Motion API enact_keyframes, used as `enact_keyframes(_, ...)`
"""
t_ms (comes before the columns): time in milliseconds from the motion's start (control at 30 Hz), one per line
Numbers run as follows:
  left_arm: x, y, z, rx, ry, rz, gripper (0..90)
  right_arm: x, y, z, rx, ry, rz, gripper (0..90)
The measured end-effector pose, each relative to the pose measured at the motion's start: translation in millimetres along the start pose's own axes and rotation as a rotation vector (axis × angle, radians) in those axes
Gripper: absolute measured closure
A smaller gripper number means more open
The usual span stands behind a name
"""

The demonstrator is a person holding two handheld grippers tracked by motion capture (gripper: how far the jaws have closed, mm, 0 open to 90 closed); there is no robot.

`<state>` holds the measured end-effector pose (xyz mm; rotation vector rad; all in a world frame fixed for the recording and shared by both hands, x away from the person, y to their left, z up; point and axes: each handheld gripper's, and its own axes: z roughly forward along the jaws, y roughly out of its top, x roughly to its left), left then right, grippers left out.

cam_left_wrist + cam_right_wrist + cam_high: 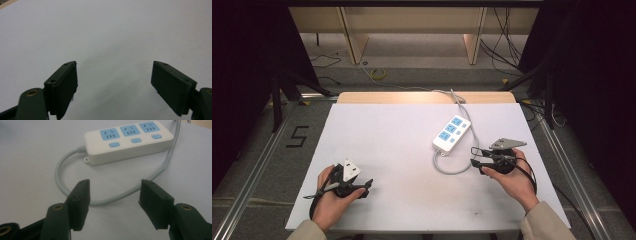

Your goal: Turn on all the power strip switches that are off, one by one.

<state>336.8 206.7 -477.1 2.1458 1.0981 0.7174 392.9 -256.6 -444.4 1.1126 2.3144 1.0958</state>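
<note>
Lying flat: boxy white plastic power strip [452, 133]; looping grey cable [447, 167].

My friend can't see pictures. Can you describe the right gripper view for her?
A white plastic power strip with three blue sockets lies on a white table, its grey cable looping toward the camera. The right gripper has its two black jaws open, holding nothing.

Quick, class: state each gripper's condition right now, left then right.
Left gripper: open, nothing between its jaws, bare white table ahead.
Right gripper: open, holding nothing; the grey cable of the power strip lies just beyond its jaws.
</note>
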Motion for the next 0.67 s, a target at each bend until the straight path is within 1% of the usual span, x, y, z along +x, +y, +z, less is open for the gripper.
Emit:
enact_keyframes(100,0.0,-0.2,-0.2,0.002,0.000,0.002,21.3,3.7,-7.0,-2.9,-0.008,0.004,-0.002,40.4)
enact_keyframes(267,0.2,-0.4,-0.7,-0.003,0.003,0.001,21.3,8.5,-18.9,-9.2,-0.037,0.007,-0.003,39.5)
enact_keyframes(400,0.1,-0.5,-0.4,0.003,0.001,0.003,21.3,11.3,-27.8,-14.4,-0.061,0.003,0.009,39.2)
enact_keyframes(667,1.6,-0.8,0.7,0.006,0.001,-0.002,21.2,14.7,-32.1,-16.3,-0.074,0.009,0.013,38.1)
